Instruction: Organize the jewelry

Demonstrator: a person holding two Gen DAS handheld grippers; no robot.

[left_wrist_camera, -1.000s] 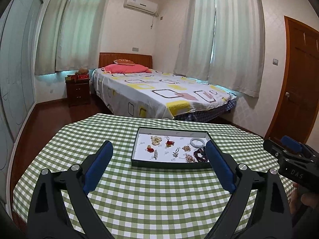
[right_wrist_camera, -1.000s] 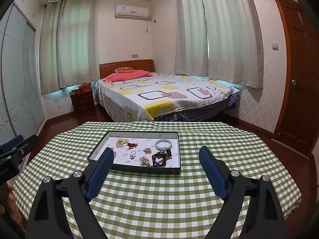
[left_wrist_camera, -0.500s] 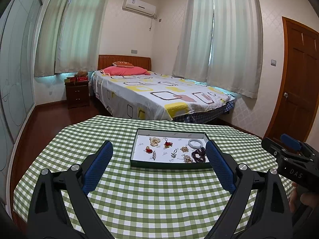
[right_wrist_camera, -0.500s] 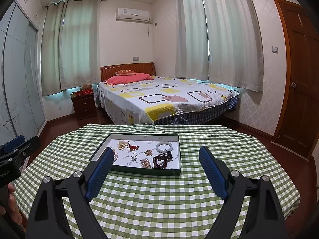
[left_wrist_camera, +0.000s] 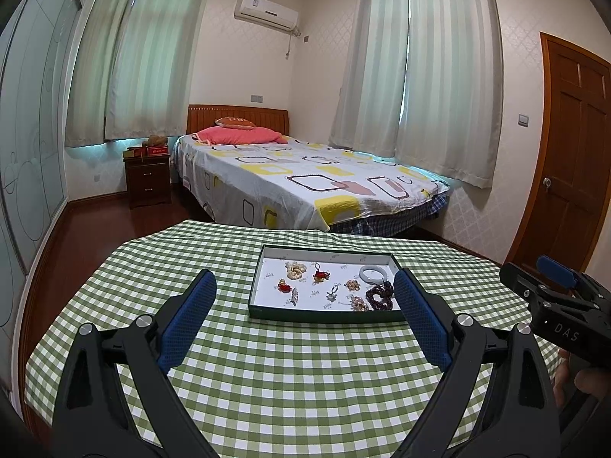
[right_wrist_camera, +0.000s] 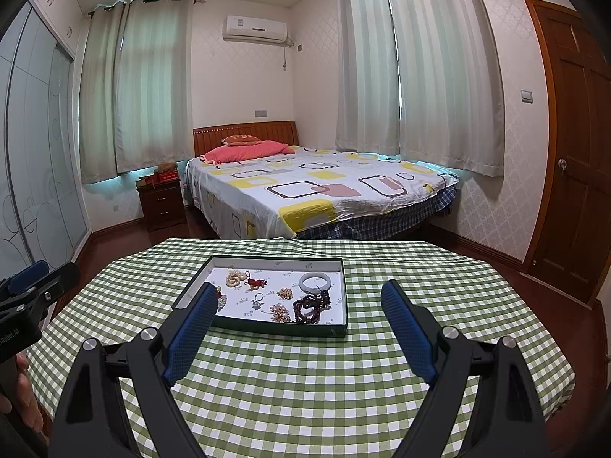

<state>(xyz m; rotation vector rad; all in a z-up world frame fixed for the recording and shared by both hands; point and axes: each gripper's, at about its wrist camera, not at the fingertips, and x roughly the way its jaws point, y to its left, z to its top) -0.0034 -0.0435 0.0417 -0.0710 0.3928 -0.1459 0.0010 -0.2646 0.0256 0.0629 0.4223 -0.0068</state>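
Jewelry (left_wrist_camera: pixel 336 286) spread inside tray (left_wrist_camera: pixel 324 315), frame centre; left gripper (left_wrist_camera: pixel 305 320), right gripper (right_wrist_camera: pixel 298 328) spread wide, empty, aimed trayward.

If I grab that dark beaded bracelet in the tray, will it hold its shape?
Probably not: the dark beaded bracelet lies in a crumpled loop, so it likely droops when lifted. Its round beads may slip between the pads. The white bangle beside it looks rigid.

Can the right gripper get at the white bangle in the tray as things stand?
Probably yes. The right gripper is open and empty, the white bangle lies uncovered in the lidless tray, and only bare tablecloth lies between. The dark bead bracelet sits close beside it.
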